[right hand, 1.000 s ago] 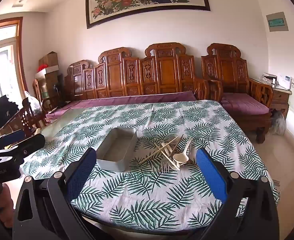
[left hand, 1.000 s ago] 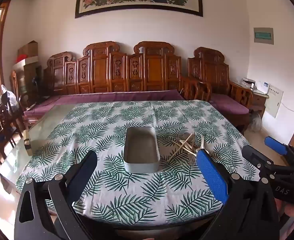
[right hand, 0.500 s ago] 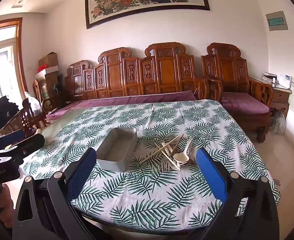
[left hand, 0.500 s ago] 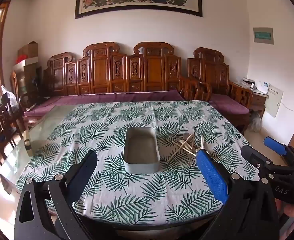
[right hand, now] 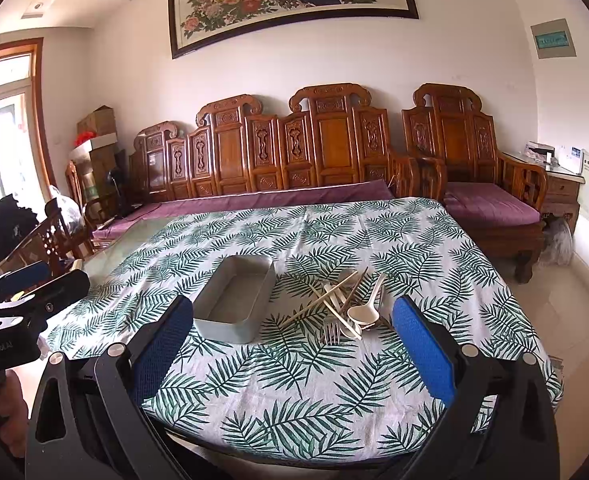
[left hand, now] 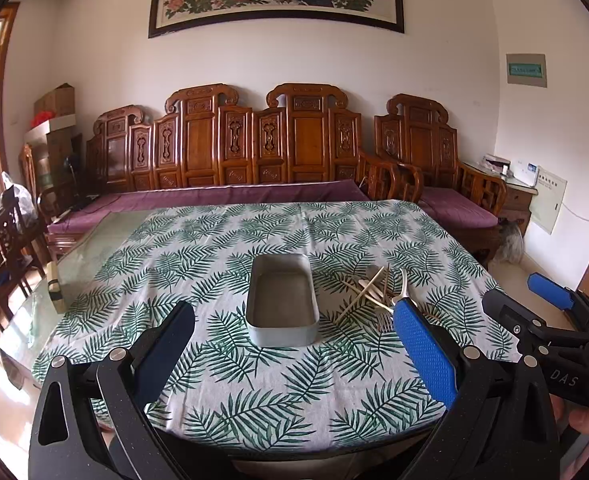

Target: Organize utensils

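Metal tray [left hand: 282,300] empty, utensils [right hand: 348,306] piled right of it.
We hold both grippers [left hand: 294,344] [right hand: 292,330] spread, unladen; next, we'd pinch one utensil.

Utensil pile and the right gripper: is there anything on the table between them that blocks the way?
Nothing visible does. Between the right gripper, jaws open, and the utensil pile lies only bare leaf-print tablecloth. The empty metal tray sits left of the pile, off that line.

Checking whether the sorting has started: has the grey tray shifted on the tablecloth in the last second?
No. The grey tray sits on the same fern prints of the tablecloth, left of the utensil pile.
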Action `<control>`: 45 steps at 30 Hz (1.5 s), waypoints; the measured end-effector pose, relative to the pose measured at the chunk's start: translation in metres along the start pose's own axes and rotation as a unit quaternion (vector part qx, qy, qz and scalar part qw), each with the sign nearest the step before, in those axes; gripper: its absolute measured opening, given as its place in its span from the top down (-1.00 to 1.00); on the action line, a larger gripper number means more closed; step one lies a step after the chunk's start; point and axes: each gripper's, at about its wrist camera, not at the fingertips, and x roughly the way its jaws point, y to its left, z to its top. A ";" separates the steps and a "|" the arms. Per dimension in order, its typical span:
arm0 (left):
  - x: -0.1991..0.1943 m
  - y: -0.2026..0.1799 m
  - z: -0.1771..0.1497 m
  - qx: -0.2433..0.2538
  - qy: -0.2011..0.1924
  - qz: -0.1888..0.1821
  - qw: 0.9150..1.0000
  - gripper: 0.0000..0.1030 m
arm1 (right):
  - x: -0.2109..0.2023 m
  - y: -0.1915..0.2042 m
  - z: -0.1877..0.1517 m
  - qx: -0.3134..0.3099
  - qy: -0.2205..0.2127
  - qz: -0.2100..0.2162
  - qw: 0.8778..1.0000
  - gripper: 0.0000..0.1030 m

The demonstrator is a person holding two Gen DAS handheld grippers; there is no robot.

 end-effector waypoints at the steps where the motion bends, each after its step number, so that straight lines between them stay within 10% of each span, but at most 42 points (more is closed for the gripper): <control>1: 0.000 0.000 0.000 0.000 0.000 0.000 1.000 -0.87 | 0.000 0.001 0.000 0.000 0.000 0.000 1.000 -0.95; 45: -0.009 -0.004 0.002 0.007 -0.009 -0.002 1.000 -0.88 | -0.004 -0.002 0.003 0.003 -0.004 0.002 1.000 -0.95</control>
